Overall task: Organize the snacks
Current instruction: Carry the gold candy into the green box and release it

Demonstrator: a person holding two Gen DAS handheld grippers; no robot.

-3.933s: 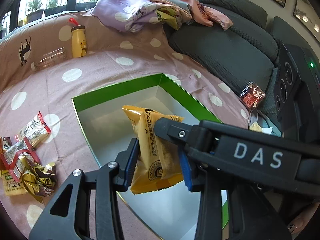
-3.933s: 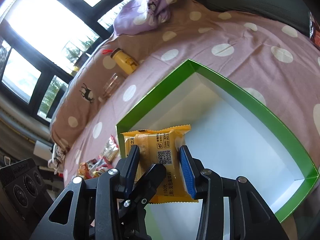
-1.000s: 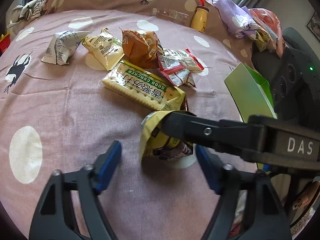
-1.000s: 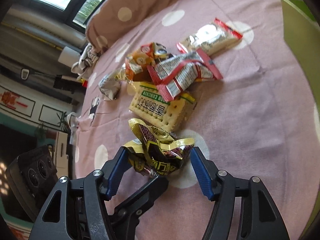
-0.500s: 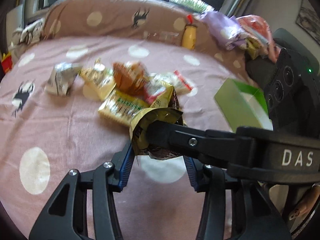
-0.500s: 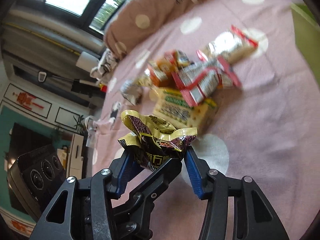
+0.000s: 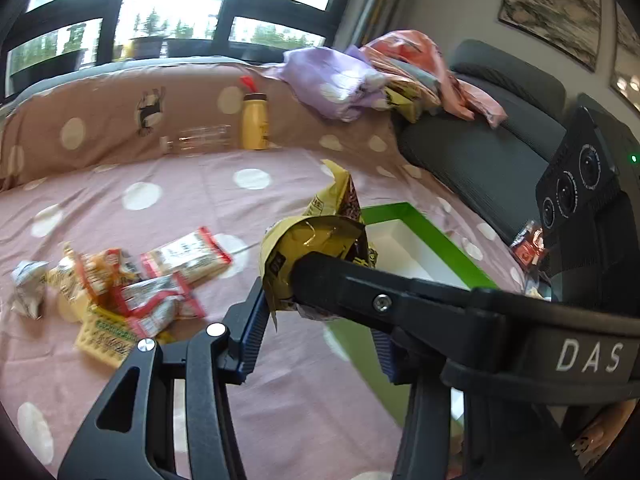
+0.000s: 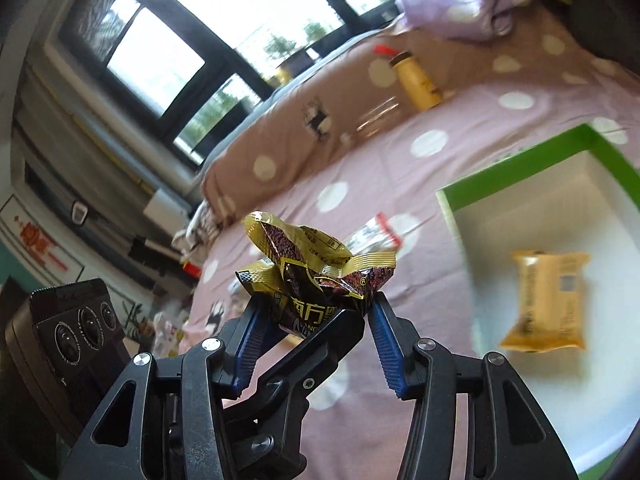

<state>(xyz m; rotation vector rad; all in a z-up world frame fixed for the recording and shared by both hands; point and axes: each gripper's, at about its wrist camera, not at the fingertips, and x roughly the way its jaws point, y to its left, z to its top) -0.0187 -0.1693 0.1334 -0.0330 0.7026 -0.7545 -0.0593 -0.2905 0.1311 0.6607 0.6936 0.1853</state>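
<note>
Both grippers are shut together on one crumpled gold-and-dark snack packet (image 7: 320,240), also in the right wrist view (image 8: 316,276), and hold it in the air. My left gripper (image 7: 316,320) and my right gripper (image 8: 312,320) pinch it from crossing sides. A green-rimmed white box (image 8: 516,164) lies to the right with a yellow snack pack (image 8: 544,300) inside; its rim shows in the left wrist view (image 7: 444,240). A pile of loose snacks (image 7: 132,284) lies on the polka-dot cover to the left.
A yellow bottle (image 7: 254,124) and a clear bottle (image 7: 196,140) rest against the back cushion. Bundled clothes (image 7: 360,80) lie on the grey sofa (image 7: 480,152). A red snack packet (image 7: 528,244) lies by the sofa on the right.
The packet has been lifted off the cover and carried from the snack pile toward the green box, which has come into view on the right. Both grippers have stayed shut on it.
</note>
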